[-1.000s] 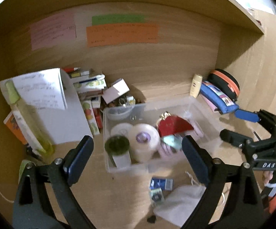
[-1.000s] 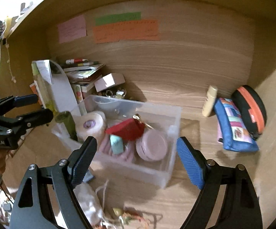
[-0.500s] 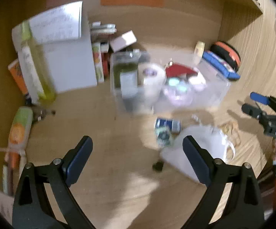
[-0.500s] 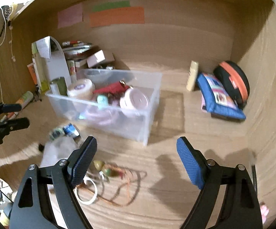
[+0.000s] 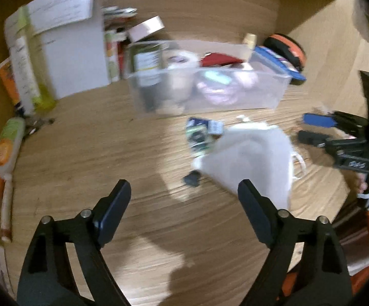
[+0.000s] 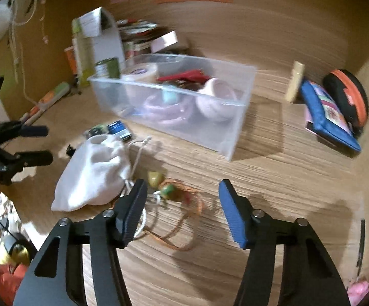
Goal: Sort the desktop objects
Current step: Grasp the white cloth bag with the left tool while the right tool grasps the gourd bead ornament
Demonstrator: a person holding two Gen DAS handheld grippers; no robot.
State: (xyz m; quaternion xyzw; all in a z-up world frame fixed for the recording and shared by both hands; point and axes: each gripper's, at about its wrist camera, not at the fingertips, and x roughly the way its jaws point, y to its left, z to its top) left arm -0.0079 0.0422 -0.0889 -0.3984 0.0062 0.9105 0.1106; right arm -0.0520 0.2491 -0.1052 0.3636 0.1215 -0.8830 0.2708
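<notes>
A clear plastic bin (image 6: pixel 235 137) holds a tape roll, a green can, a red item and pink round things; it also shows in the left wrist view (image 5: pixel 273 97). In front of it lie a white drawstring pouch (image 6: pixel 92 173), small blue packets (image 6: pixel 119 128) and an orange cord with beads (image 6: pixel 176 204). The pouch (image 5: pixel 250 158) and packets (image 5: pixel 202 132) show in the left wrist view too. My left gripper (image 5: pixel 184 199) is open and empty above bare desk. My right gripper (image 6: pixel 182 196) is open and empty, hovering over the cord.
A white folder and books (image 5: pixel 77 58) stand at the back left, tubes (image 5: pixel 5 148) lie along the left wall. A blue pencil case (image 6: pixel 327 114), an orange-black case (image 6: pixel 350 97) and a cream tube (image 6: pixel 295 81) sit at the back right. Wooden walls enclose the desk.
Both grippers have pulled back from the bin and tilted down toward the desk front. The pouch, packets and cord have come into fuller view. Both stay open.
</notes>
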